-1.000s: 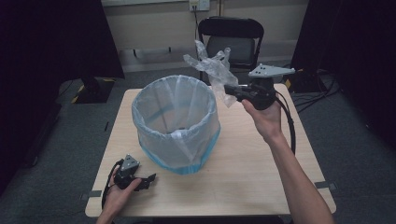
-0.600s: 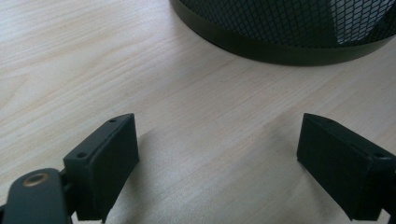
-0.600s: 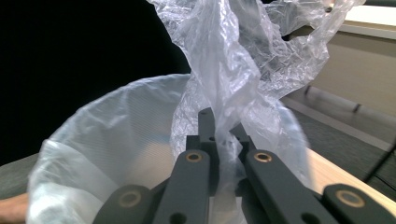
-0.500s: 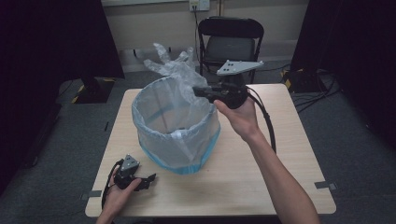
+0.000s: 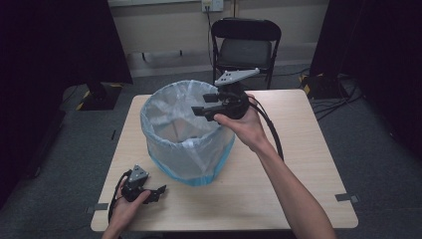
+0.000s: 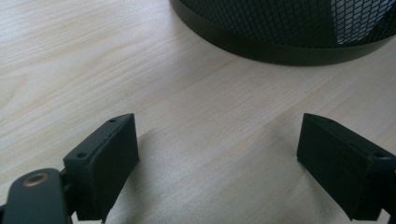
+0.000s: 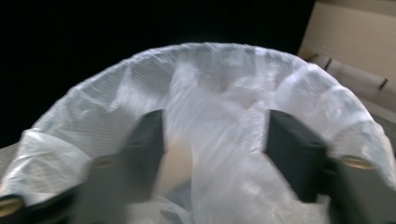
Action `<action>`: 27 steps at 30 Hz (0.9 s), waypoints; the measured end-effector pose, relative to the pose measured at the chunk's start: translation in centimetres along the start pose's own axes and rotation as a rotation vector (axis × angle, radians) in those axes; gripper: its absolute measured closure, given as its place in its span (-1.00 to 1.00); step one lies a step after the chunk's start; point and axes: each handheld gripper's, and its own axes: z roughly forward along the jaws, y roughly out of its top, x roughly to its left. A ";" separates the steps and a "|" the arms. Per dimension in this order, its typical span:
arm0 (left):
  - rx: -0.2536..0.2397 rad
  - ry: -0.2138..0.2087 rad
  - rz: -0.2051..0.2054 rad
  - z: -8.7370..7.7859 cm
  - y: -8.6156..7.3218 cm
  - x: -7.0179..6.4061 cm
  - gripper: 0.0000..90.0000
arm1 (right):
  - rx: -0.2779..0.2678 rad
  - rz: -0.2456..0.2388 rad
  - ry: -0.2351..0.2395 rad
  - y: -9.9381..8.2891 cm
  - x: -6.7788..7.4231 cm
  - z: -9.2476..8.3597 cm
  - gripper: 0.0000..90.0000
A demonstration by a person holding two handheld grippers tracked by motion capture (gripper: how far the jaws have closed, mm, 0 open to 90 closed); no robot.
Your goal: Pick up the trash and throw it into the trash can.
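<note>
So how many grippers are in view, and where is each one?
2. The left gripper rests open on the table near its front left corner. The right gripper is held open over the rim of the lined bin.

No readable text, label, brand, number or sign appears on anything in any of the views.

Recording studio or lab set-up: light wooden table (image 5: pixel 298 164) on grey carpet (image 5: pixel 373 149), tape markers (image 5: pixel 348 197) at its near corners; black curtains (image 5: pixel 54 45) at both sides; black folding chair (image 5: pixel 246 47) past the far edge; wall socket (image 5: pixel 208 5) on beige wall; cables (image 5: pixel 338 99) on floor.
</note>
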 end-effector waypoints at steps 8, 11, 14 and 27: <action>0.000 0.000 0.000 0.0 0.0 0.0 -0.73 | 0.012 0.006 -0.009 -0.3 -0.4 -0.2 -0.42; 0.000 0.000 -0.001 0.0 0.0 0.0 -0.73 | 0.005 0.010 -0.023 -0.3 -0.7 -0.5 -0.43; 0.000 0.000 0.000 0.0 0.0 0.0 -0.73 | -0.006 0.010 -0.041 -0.3 -0.8 -1.0 -0.45; 0.001 0.000 0.002 0.0 0.0 0.0 -0.73 | -0.023 0.044 -0.152 -2.5 -2.8 -4.7 -0.54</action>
